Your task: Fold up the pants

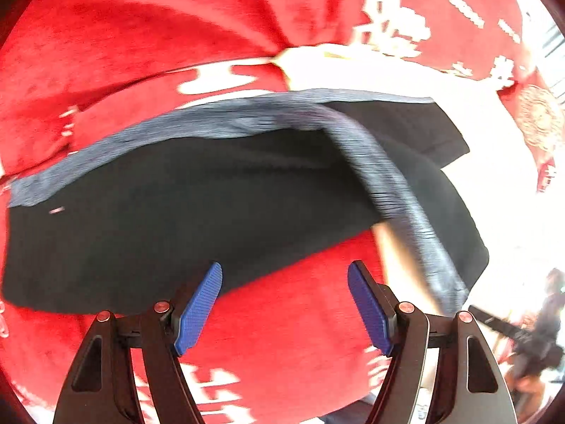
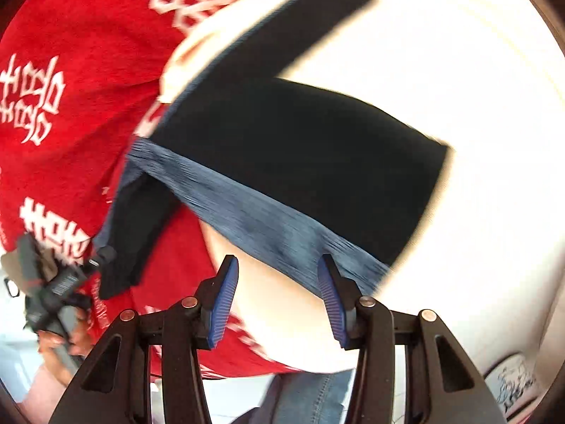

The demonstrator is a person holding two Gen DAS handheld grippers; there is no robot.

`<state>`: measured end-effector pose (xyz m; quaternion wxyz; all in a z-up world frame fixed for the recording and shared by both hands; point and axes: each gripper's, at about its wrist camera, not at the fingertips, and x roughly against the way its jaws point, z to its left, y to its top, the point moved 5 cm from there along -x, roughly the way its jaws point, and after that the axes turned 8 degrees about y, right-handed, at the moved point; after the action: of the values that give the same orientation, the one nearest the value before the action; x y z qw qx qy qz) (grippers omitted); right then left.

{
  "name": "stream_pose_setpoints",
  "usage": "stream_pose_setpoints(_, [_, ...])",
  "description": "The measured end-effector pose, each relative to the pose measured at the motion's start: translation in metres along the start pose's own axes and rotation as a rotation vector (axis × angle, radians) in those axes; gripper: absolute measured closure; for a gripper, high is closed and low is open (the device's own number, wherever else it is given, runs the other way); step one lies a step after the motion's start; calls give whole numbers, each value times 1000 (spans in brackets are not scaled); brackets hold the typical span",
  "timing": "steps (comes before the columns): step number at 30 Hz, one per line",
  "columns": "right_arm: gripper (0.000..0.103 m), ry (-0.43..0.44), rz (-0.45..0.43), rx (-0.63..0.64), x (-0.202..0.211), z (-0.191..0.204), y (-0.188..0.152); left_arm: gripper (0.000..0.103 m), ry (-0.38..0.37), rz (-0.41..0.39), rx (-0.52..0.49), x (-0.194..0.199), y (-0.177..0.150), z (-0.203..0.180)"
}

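- Blue-padded fingers of the left gripper [image 1: 285, 307] are seen at the bottom of the left wrist view, spread wide with nothing between them; only the red cloth [image 1: 289, 335] is framed in the gap.
- Black pants [image 1: 197, 198] with a grey-blue waistband [image 1: 183, 123] are spread flat just beyond those fingertips, partly on the red cloth and partly on a white surface [image 1: 512, 212]. Both views are blurred.
- 1 pant panel is seen folded over, so the waistband is bent into 2 runs that meet at a corner.
- White printed characters [image 1: 392, 24] are scattered over the red cloth.
- From the right wrist view, the right gripper [image 2: 277, 300] is held above the waistband [image 2: 261, 222]; its jaws are parted and empty, and the pads are not pressed on the fabric.
- The black panel [image 2: 303, 162] is laid mostly on the white surface [image 2: 476, 106] there, with the red cloth [image 2: 70, 159] to its left.
- The other handheld device [image 2: 56, 293], gripped by a hand [image 2: 61, 357], is seen at the lower left edge.
- Denim-clad legs [image 2: 307, 395] are visible at the bottom.
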<state>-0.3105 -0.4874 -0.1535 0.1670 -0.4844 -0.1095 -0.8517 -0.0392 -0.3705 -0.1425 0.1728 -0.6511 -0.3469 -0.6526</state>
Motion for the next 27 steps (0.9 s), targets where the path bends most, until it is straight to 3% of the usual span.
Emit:
stream_pose_setpoints(6, [52, 12, 6, -50, -3, -40, -14, 28, -96, 81, -19, -35, 10, -61])
stream_pose_setpoints(12, [51, 150, 85, -46, -20, -53, -3, 30, -166, 199, 17, -78, 9, -99])
stream_pose_setpoints(13, [60, 161, 97, -53, -20, -53, -1, 47, -176, 201, 27, -78, 10, -104])
stream_pose_setpoints(14, [78, 197, 113, -58, -19, -52, 2, 64, -183, 200, 20, -76, 13, -109])
stream_pose_setpoints(15, [89, 235, 131, -56, -15, -48, 7, 66, -193, 200, 9, -72, 17, -114])
stream_pose_setpoints(20, [90, 317, 118, 73, 26, -8, 55, 66, -169, 98, 1, -43, 65, -129])
stream_pose_setpoints(22, [90, 339, 92, 129, 43, 11, 92, 66, -158, 35, 12, -31, 92, -129])
stream_pose_setpoints(23, [90, 348, 73, 156, 51, 20, 118, 61, -150, 7, 12, -26, 103, -129])
stream_pose_setpoints(24, [90, 350, 61, 171, 53, 27, 136, 53, -138, -20, 13, -23, 114, -128])
stream_pose_setpoints(25, [90, 352, 46, 187, 57, 33, 156, 36, -104, -58, 15, -18, 125, -125])
stream_pose_setpoints(26, [90, 353, 30, 207, 59, 40, 185, 27, -65, -98, 21, -14, 136, -121])
stream_pose_setpoints(27, [90, 354, 27, 216, 59, 47, 203, 27, -40, -126, 25, -10, 144, -116])
